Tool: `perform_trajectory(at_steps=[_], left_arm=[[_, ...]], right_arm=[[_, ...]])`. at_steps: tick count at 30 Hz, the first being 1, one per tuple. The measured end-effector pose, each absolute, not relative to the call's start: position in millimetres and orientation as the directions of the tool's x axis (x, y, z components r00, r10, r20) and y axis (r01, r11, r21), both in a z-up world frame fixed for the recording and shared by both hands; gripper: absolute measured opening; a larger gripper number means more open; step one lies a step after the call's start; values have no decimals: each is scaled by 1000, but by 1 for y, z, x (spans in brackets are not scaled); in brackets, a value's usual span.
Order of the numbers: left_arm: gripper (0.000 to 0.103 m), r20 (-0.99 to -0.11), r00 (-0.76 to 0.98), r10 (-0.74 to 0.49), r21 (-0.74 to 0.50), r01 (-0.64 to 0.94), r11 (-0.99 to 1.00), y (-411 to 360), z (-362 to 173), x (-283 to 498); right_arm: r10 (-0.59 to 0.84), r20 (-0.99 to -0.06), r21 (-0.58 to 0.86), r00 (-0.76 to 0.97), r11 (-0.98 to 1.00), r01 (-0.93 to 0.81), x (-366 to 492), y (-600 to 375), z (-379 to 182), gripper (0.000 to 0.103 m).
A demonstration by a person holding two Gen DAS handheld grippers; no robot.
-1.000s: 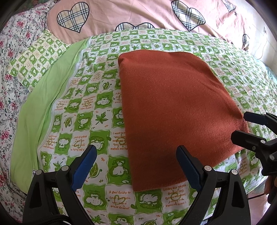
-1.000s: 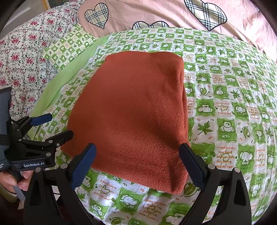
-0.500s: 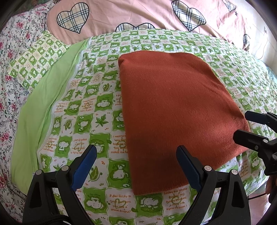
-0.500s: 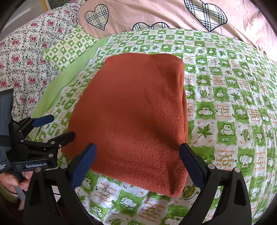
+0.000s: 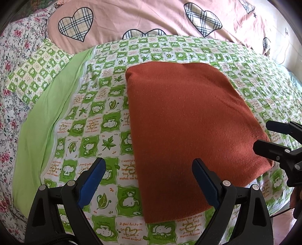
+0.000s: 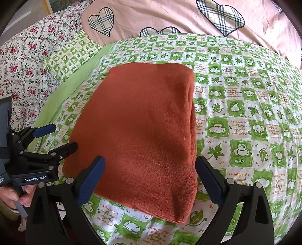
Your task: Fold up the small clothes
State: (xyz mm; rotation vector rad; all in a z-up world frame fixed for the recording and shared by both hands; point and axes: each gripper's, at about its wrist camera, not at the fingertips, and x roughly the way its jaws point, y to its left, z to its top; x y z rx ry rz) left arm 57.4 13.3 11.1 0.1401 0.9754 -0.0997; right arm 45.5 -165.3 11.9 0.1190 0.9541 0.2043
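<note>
The rust-orange knit garment (image 5: 188, 128), folded into a thick rectangle, lies flat on the green-and-white checked cartoon bedsheet (image 5: 105, 120). Left gripper (image 5: 149, 181) and right gripper (image 6: 149, 179) hover at its near edge, both spread wide, holding nothing

A rust-orange garment (image 5: 185, 128) is lying on a green-and-white checked sheet (image 5: 105, 120) printed with animals and leaves. A pink cover (image 5: 143, 17) is showing plaid hearts; a white quilt (image 6: 24, 62) is showing red flowers.
</note>
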Motion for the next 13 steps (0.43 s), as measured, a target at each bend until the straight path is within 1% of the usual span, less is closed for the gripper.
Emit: perform_trajectory(at_steps=[13], left_arm=[[93,-835,550,-12,75,135,988,14,10,60]], right_arm=[[242,-790,211,564,970,-120,49,-168,10,96]])
